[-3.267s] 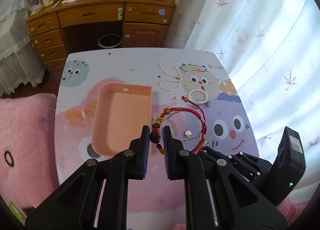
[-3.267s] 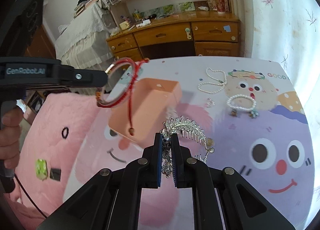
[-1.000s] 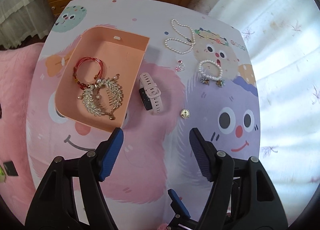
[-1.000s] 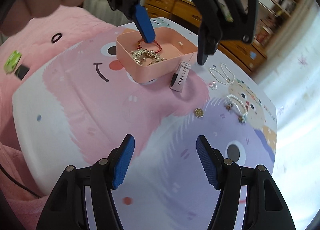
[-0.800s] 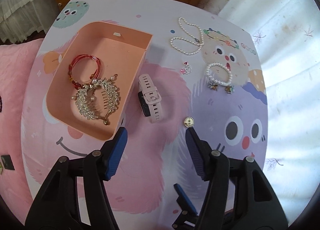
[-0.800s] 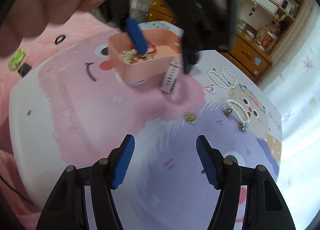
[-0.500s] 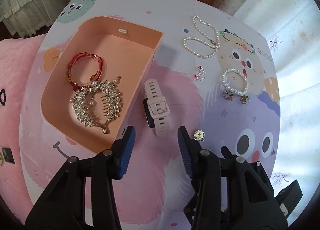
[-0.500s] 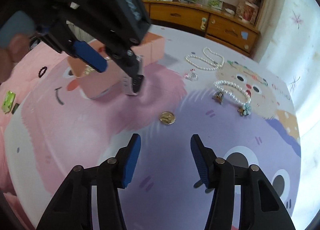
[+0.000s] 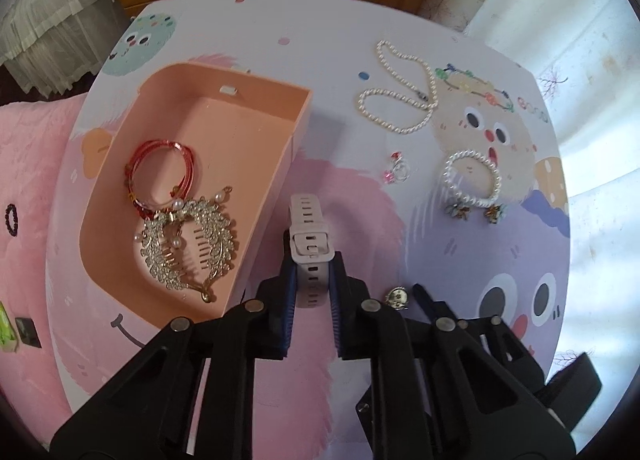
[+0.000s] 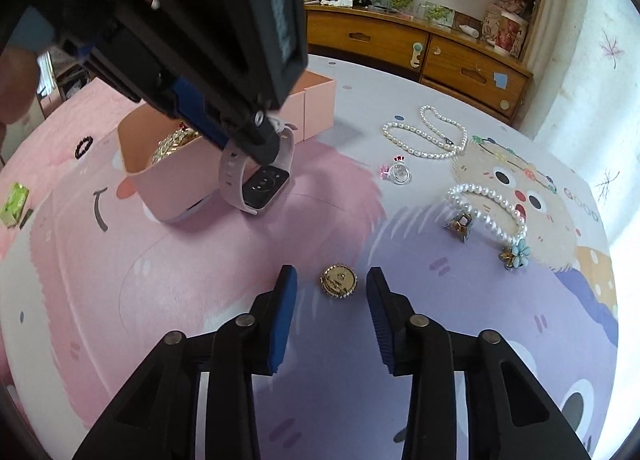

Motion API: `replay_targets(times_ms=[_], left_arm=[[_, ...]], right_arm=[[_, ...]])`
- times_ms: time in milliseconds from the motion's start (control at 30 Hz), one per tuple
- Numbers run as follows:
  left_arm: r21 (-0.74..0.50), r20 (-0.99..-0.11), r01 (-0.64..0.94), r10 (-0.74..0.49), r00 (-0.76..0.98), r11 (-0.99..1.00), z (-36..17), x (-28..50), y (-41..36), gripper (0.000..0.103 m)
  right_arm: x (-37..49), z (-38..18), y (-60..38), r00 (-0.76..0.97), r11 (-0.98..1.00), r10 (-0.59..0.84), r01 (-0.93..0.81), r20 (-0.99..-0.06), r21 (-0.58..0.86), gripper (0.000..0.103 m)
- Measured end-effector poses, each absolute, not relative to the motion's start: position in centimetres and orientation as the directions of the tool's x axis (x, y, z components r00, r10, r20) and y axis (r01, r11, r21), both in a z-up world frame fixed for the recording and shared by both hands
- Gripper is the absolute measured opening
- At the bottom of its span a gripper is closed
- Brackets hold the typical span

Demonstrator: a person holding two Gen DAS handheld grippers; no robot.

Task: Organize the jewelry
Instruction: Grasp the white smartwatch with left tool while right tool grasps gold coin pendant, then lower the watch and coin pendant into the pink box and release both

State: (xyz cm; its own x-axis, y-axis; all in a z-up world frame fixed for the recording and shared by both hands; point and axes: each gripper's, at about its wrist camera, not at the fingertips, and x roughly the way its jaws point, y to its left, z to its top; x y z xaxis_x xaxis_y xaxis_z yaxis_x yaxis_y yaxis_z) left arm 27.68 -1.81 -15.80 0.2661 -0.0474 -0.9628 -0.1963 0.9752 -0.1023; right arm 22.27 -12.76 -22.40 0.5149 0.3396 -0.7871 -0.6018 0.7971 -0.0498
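The left tool (image 9: 312, 280) is pinching the pink watch (image 9: 310, 236) beside the pink box (image 9: 296, 139). The right tool (image 10: 330, 292) is gaping around the gold brooch (image 10: 338, 281). Bangles (image 9: 162, 171) and comb (image 9: 188, 244) are lying boxed; necklace (image 9: 400, 91), ring (image 9: 398, 171) and pearl bracelet (image 9: 472, 179) are waiting on the tabletop (image 9: 320, 39).

Peach-pink tray (image 9: 298, 127); pale pink watch (image 9: 310, 238); red bangles (image 9: 162, 169); gold brooch (image 10: 338, 281); white pearl necklace (image 9: 404, 93).

Bright curtain-side daylight, fisheye-warped edges.
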Motion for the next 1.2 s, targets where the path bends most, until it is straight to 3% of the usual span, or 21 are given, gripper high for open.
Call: replay_targets(times_ms=[133,700,1200], left_arm=[[-0.128,-0.954,-0.190,-0.069,0.291,0.973,-14.3,27.5,-1.8,0.013],[-0.255,-0.907,-0.244,-0.144,0.396,0.936,-5.8,24.6,4.5,0.012],[-0.206,-0.874,-0.037,-0.167,0.457,0.978,-1.5,22.1,9.7,0.012]], right_arm=[[22.7,-22.5,-12.7,0.501,0.799,0.353,-0.600,-0.791,-0.024,0.019],[22.5,-20.6,-12.9,0.410,0.824,0.339,-0.564,-0.847,0.056,0.019],[20.2,-11.8,-8.6,0.447,0.862,0.468,-0.422,-0.763,0.281,0.019]])
